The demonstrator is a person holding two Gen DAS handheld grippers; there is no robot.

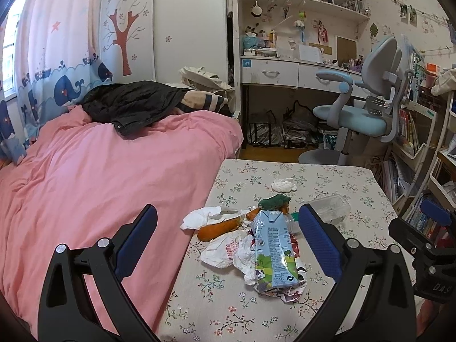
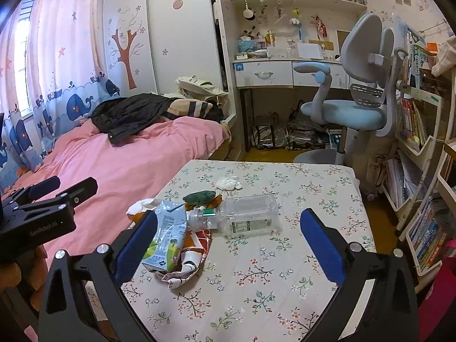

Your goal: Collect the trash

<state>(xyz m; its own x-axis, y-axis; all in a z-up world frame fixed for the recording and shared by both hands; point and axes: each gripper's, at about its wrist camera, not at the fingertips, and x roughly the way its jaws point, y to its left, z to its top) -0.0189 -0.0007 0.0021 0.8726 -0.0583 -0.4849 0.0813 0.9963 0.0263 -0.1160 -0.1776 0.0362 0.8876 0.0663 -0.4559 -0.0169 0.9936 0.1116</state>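
Floral-clothed table [image 2: 313, 188] bears milk carton [image 2: 165, 239], clear bottle [image 2: 245, 219], tissue [image 2: 228, 183], carrot [image 1: 219, 228].

right gripper body [image 1: 433, 273]: "DAS" in pale letters | left gripper body [image 2: 42, 229]: "GenRobot.AI" | milk carton [image 1: 272, 252]: dense small print, too fine to read | clear bottle [image 2: 246, 216] label: unreadable
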